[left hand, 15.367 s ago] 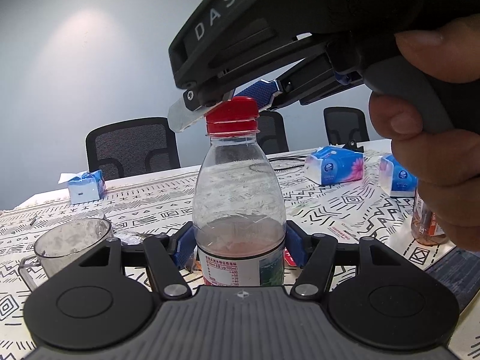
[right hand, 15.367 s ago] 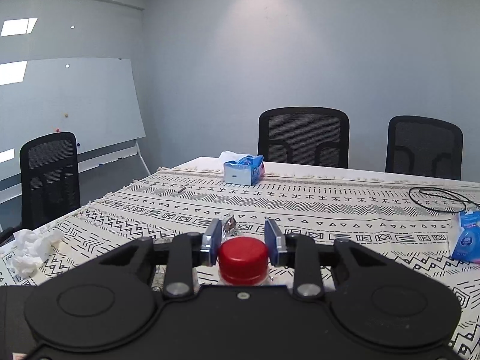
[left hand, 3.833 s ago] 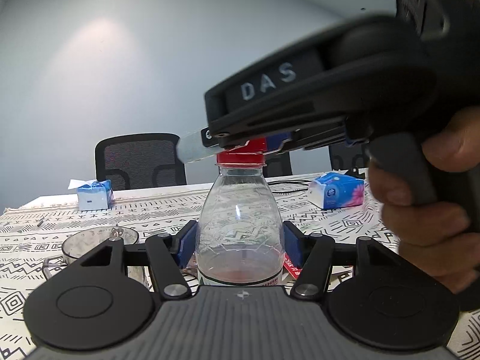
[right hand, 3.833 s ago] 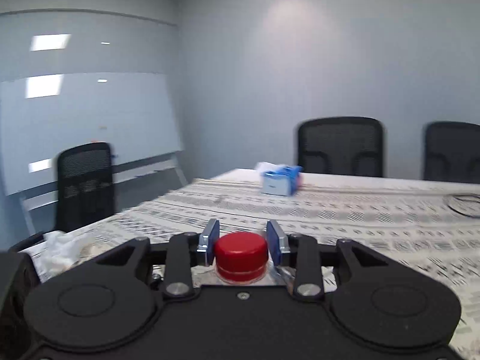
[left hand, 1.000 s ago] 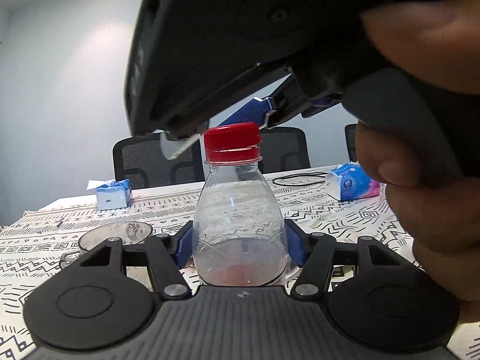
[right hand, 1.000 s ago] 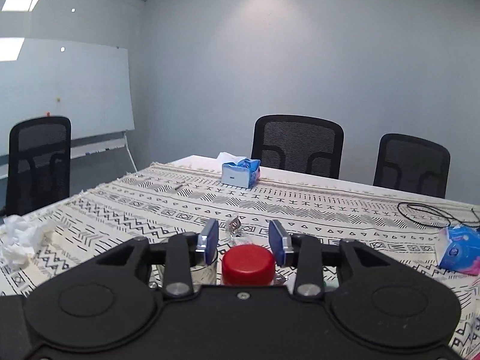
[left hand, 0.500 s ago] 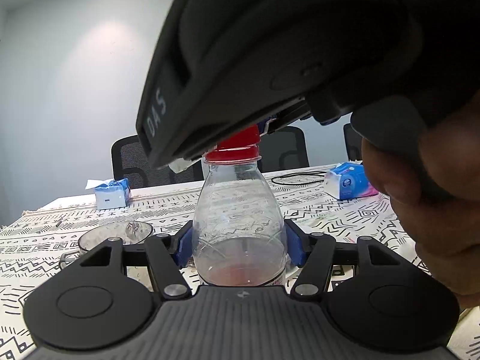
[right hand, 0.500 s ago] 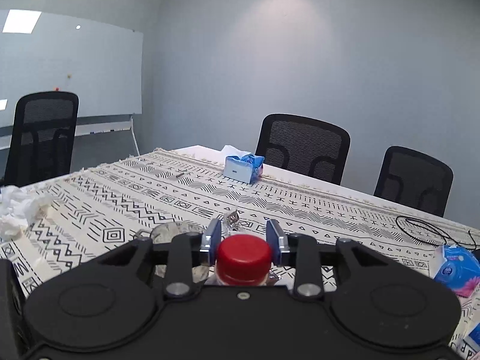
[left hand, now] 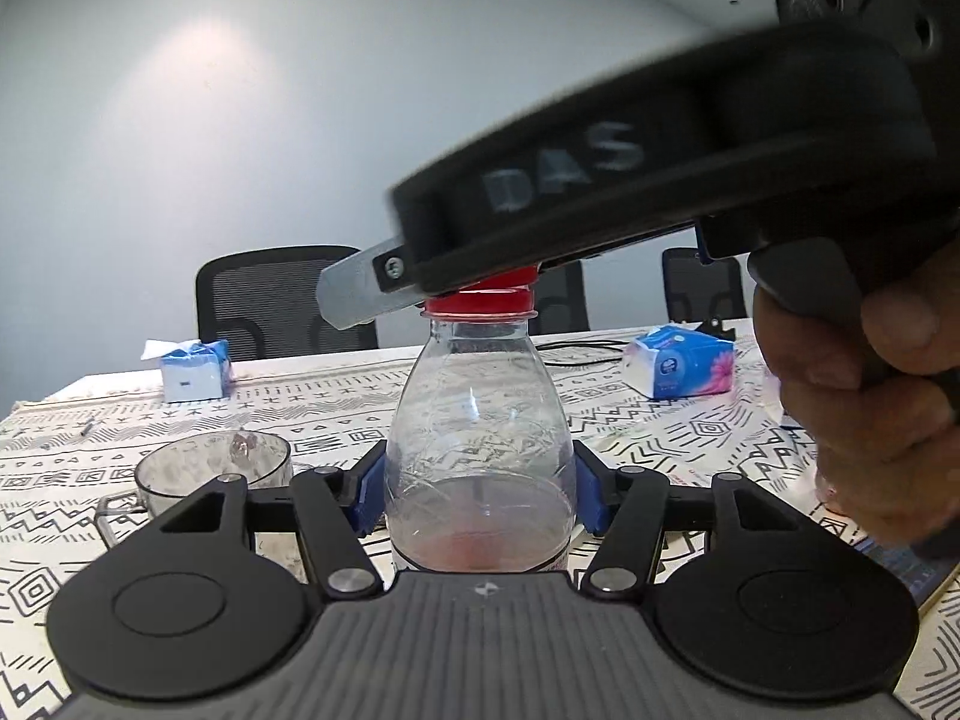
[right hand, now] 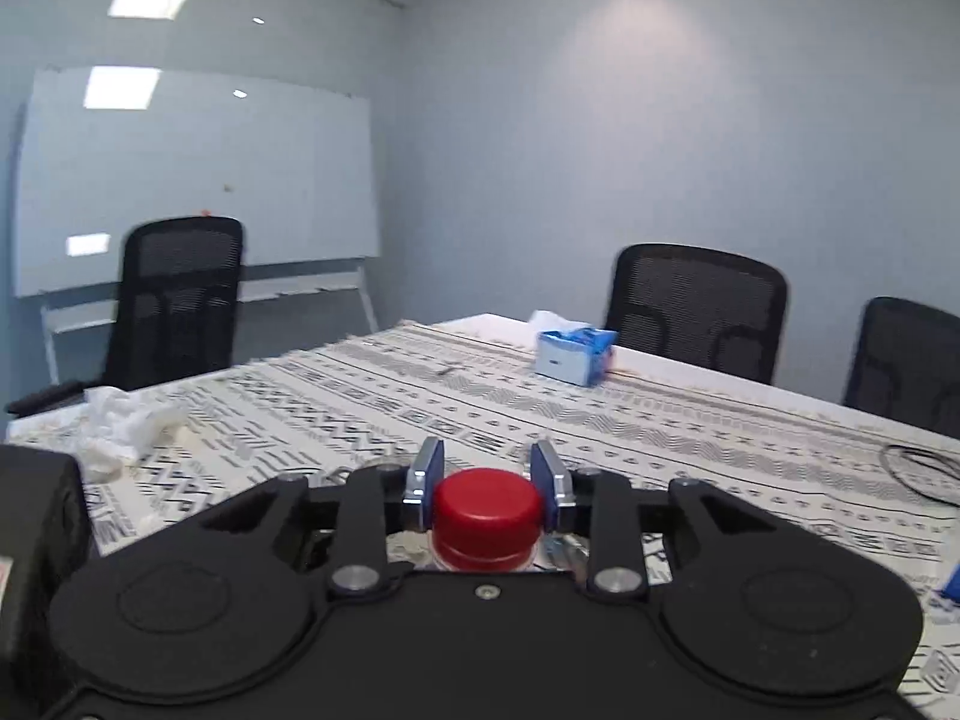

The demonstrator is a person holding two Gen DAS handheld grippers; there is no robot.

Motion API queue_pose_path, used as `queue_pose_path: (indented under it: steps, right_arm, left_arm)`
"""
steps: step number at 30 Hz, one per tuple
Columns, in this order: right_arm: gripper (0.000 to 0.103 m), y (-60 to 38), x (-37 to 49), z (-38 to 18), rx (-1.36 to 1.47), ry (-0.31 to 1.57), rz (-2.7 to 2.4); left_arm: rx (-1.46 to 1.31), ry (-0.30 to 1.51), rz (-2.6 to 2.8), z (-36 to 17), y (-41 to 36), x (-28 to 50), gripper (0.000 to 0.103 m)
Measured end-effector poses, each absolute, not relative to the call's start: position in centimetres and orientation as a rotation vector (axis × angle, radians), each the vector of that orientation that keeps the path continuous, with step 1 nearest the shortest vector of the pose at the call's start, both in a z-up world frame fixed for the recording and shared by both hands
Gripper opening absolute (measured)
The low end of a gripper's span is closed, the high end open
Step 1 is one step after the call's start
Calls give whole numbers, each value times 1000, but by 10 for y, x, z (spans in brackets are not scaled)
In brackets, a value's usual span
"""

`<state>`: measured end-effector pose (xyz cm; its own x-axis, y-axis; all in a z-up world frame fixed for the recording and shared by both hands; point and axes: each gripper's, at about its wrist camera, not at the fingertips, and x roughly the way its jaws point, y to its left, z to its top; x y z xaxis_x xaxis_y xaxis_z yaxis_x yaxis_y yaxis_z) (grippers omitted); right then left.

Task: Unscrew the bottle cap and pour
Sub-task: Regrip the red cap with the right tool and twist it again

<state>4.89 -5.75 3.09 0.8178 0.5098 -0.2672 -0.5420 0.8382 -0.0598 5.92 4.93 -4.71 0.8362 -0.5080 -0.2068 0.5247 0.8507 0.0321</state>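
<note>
- Left gripper (left hand: 479, 495): nearest item in the left wrist view; blue-padded jaws clenched on the lower body of the bottle, one pad on each side.
- Bottle (left hand: 477, 450): clear plastic, upright on the worktop, a little reddish liquid at the bottom; held between the left jaws.
- Red cap (right hand: 487, 510): on the bottle neck; in the left wrist view only its lower rim shows beneath the other tool.
- Right gripper (right hand: 487, 480): comes in from above and from the right; jaws pressed against both sides of the red cap, grasping it. Its black body, marked "DAS", crosses the upper right of the left wrist view and hides much of the room behind.
- Right hand (left hand: 870, 414): wrapped around the right gripper's handle, blocking the right edge of the worktop.
- Clear measuring cup (left hand: 213, 468): on the worktop, just left of the bottle, partly hidden by the left gripper's linkage.
- Worktop (left hand: 300, 396): covered by a white cloth with black geometric pattern.
- Crumpled tissue (right hand: 129, 420): near the far left edge of the worktop.
- Blue tissue pack (left hand: 195, 369): far left, near the back edge.
- Blue-and-pink tissue pack (left hand: 678, 360): far right.
- Black cable (left hand: 576, 348): behind the bottle.
- Black mesh chairs (right hand: 696, 306): along the far side.
- Whiteboard (right hand: 192, 174): against the wall.
</note>
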Motion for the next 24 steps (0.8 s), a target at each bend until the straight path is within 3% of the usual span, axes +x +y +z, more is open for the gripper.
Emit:
queue_pose_path:
  steps: [10,13,21,24]
  right_arm:
    - [34,-81,64,32,-134,197,768]
    - [47,-64,46,35,-148,182,576]
    - [42,-42,32,43,-131,238,314]
    - [32,-38,30,42,-141,243,281]
  left_arm:
    - [82,197,-545,-50,51,66,57]
    - [96,188,-525,-51,45,61,57]
    - [110,171,-471,-51,34,55,58]
    - [114,166,-458,-50,30,51,58]
